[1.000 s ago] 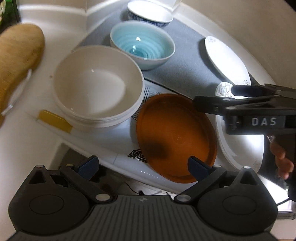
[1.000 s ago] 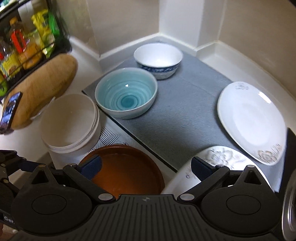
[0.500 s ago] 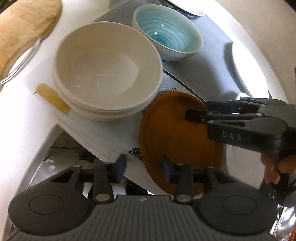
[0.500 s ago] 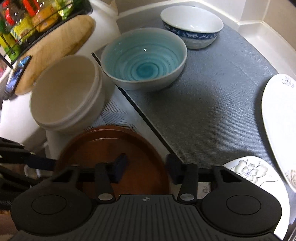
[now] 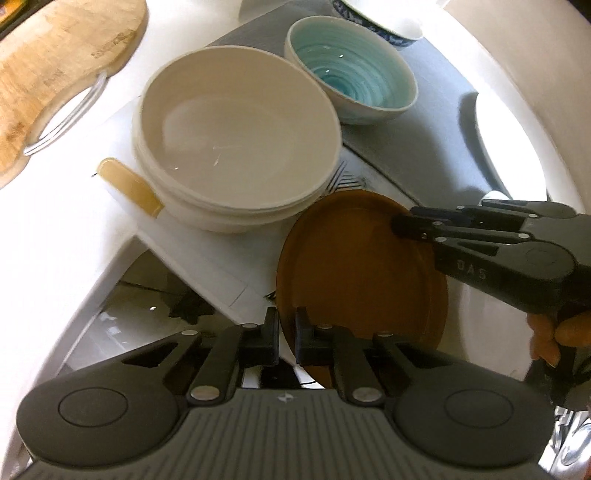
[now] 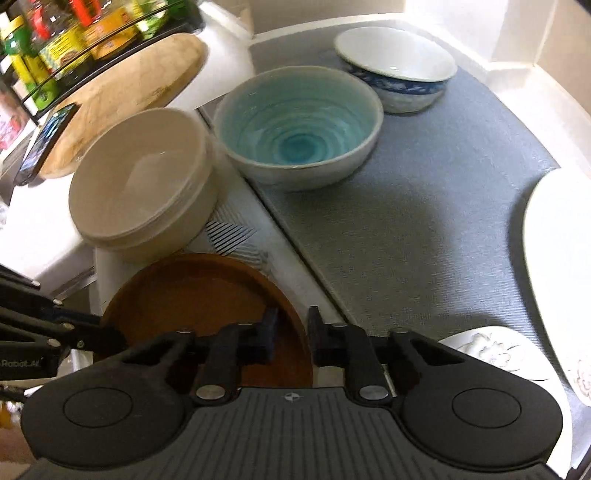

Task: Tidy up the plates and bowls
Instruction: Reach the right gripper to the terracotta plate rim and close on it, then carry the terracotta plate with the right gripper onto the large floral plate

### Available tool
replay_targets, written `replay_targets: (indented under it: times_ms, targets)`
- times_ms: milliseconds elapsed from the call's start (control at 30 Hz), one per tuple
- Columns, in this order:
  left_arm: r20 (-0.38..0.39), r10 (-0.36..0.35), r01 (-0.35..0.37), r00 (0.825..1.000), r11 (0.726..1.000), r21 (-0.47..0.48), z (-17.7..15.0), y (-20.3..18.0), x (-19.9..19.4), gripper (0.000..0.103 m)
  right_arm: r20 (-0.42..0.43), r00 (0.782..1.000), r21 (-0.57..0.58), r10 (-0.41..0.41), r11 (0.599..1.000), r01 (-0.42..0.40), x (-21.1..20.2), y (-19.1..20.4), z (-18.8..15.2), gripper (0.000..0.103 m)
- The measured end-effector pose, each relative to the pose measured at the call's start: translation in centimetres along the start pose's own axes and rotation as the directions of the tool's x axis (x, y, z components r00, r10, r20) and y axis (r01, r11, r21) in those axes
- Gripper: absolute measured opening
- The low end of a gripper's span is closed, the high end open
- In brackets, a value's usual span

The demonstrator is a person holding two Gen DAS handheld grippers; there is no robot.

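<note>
A brown plate [image 5: 354, 269] lies between both grippers; it also shows in the right wrist view [image 6: 192, 299]. My left gripper [image 5: 286, 332] is shut on its near-left rim. My right gripper [image 6: 291, 334] is shut on its opposite rim; in the left wrist view it [image 5: 402, 221] reaches in from the right. Stacked cream bowls [image 5: 236, 136] [image 6: 142, 173] sit just beyond the plate. A turquoise bowl [image 5: 351, 74] [image 6: 299, 122] and a blue-patterned white bowl [image 6: 397, 70] stand on the grey mat [image 6: 424, 221].
A large white plate [image 6: 561, 258] and a floral white plate [image 6: 495, 350] lie on the mat's right side. A wooden cutting board [image 5: 48, 70] lies at the left. A shelf of bottles [image 6: 74, 33] stands at far left. A sink basin [image 5: 147, 302] lies below the counter edge.
Both grippers have closed from wide open onto opposite rims of the brown plate. Both have moved in closer to the plate and bowls.
</note>
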State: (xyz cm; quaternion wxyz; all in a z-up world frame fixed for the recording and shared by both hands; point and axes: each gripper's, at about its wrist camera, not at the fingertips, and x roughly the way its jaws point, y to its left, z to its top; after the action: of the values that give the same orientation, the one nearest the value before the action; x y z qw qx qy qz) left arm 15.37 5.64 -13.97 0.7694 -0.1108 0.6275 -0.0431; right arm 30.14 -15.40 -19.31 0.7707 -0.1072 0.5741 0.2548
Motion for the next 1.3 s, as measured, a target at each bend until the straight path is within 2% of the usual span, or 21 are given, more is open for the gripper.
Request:
replay_targets:
  times_ms: [133, 233, 433, 633, 833, 933, 1033, 1300]
  targets:
    - [-0.013, 0.002, -0.002, 1.0, 1.0, -0.004, -0.2, 0.6, -0.3, 0.008, 0.01, 1.0, 0.015, 0.022, 1.0, -0.022, -0.7, 0.9, -0.1, 0.016]
    - [-0.015, -0.015, 0.015, 1.0, 1.0, 0.006, -0.3, 1.2, -1.1, 0.007, 0.049, 0.998, 0.018, 0.037, 0.999, -0.038, -2.2, 1.5, -0.1, 0.015]
    - [-0.003, -0.064, 0.064, 0.998, 0.996, 0.06, -0.1, 0.2, -2.8, 0.007, 0.124, 0.992, 0.03, 0.011, 0.999, -0.014, -6.0, 1.7, -0.4, 0.015]
    - [-0.012, -0.138, 0.137, 0.99, 0.972, 0.189, 1.0, -3.9, -3.0, 0.007, 0.165, 0.983, 0.143, -0.085, 0.988, 0.062, -9.8, -1.3, -2.6, 0.016]
    - [-0.063, -0.197, 0.207, 0.978, 0.914, 0.349, 2.5, -11.3, -0.7, 0.007, 0.145, 0.962, 0.323, -0.23, 0.93, 0.174, -12.4, -5.9, -7.1, 0.015]
    - [-0.09, -0.195, 0.214, 0.977, 0.88, 0.424, 2.7, -14.8, 0.9, 0.007, 0.118, 0.951, 0.399, -0.284, 0.891, 0.217, -12.6, -8.2, -9.3, 0.015]
    - [-0.118, -0.166, 0.202, 0.979, 0.858, 0.472, 2.8, -17.4, 2.8, 0.007, 0.098, 0.948, 0.456, -0.304, 0.86, 0.229, -12.2, -10.1, -11.2, 0.015]
    - [-0.125, -0.08, 0.134, 0.989, 0.848, 0.513, 3.4, -20.1, 6.1, 0.007, 0.081, 0.952, 0.529, -0.296, 0.822, 0.21, -9.6, -12.9, -13.1, 0.015]
